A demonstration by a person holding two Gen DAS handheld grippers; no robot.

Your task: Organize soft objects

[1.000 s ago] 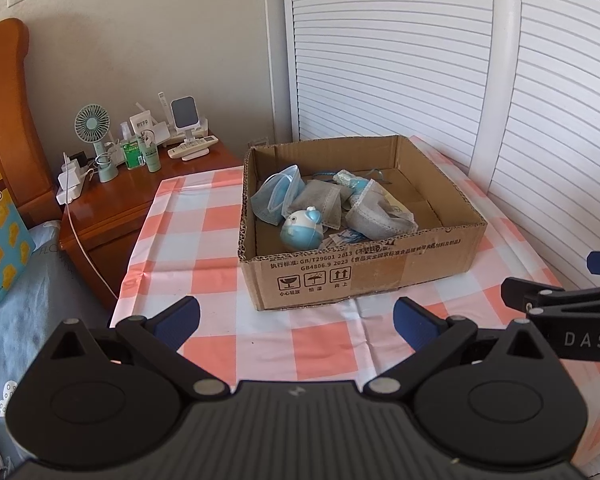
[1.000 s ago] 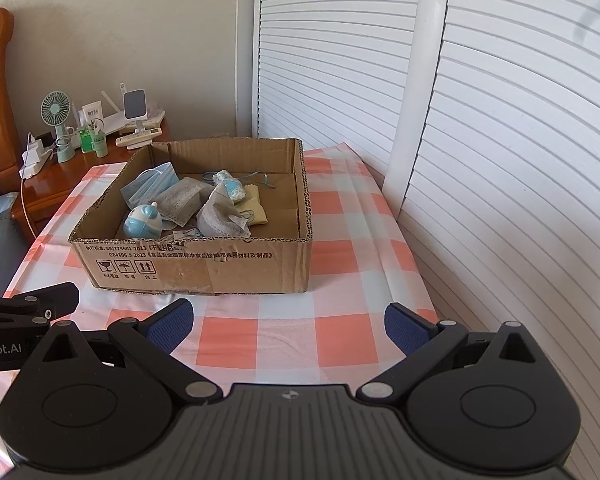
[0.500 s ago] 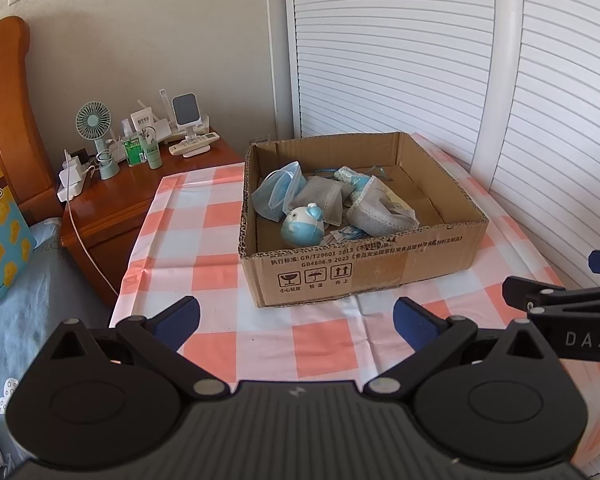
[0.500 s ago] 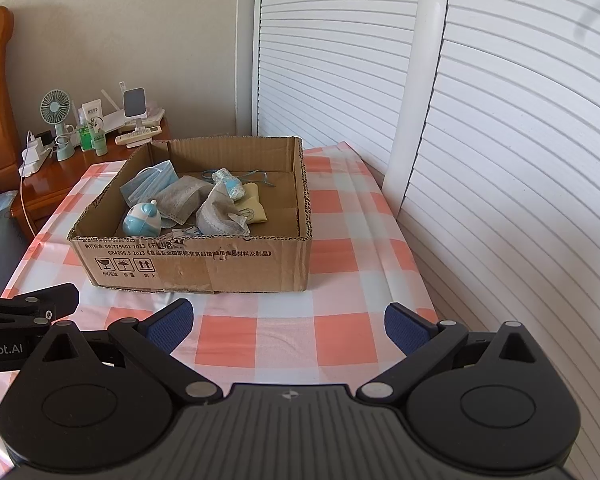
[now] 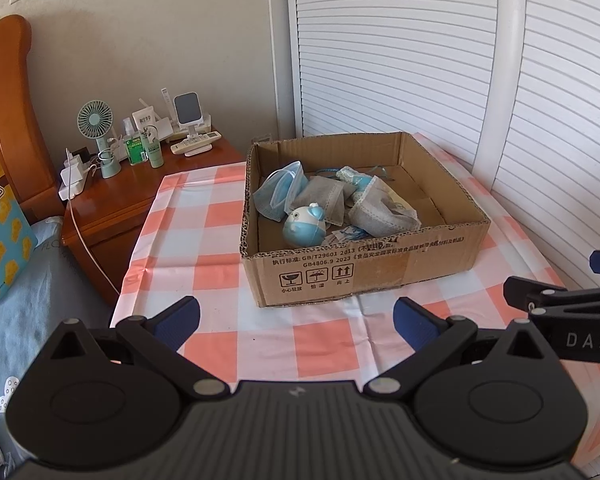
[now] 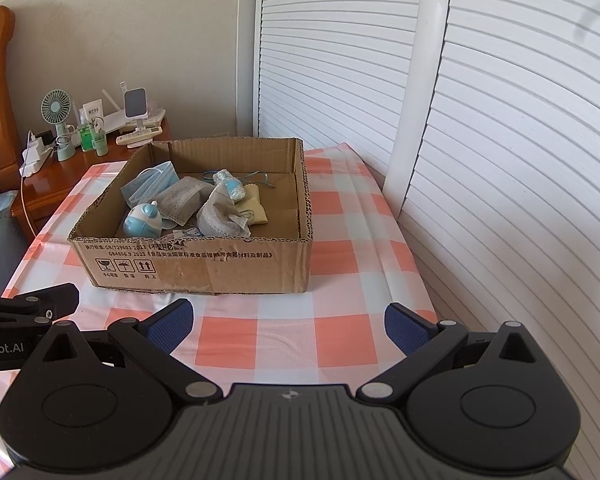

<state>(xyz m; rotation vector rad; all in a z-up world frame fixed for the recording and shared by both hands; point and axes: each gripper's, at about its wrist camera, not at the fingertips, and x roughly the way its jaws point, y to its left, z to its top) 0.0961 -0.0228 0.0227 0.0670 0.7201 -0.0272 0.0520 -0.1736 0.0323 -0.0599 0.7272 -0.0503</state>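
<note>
An open cardboard box (image 5: 364,264) (image 6: 204,264) stands on the checked tablecloth. Inside lie a blue face mask (image 5: 278,194) (image 6: 150,186), grey masks (image 5: 380,216) (image 6: 220,216), a round blue and white toy (image 5: 304,230) (image 6: 142,222), a small blue patterned bundle (image 6: 230,186) and a yellow cloth (image 6: 254,210). My left gripper (image 5: 296,318) is open and empty, in front of the box. My right gripper (image 6: 288,320) is open and empty, also in front of the box. Each gripper's side shows in the other's view.
The table (image 5: 220,344) has a pink and white checked cloth. A wooden nightstand (image 5: 132,196) at the left carries a small fan (image 5: 96,124), bottles, a phone stand and a charger with cable. White louvred doors (image 6: 500,140) stand behind and to the right. A bed lies at the left.
Both grippers have drawn back slightly from the box, which sits a little higher and farther in both views. Both stay open and empty.
</note>
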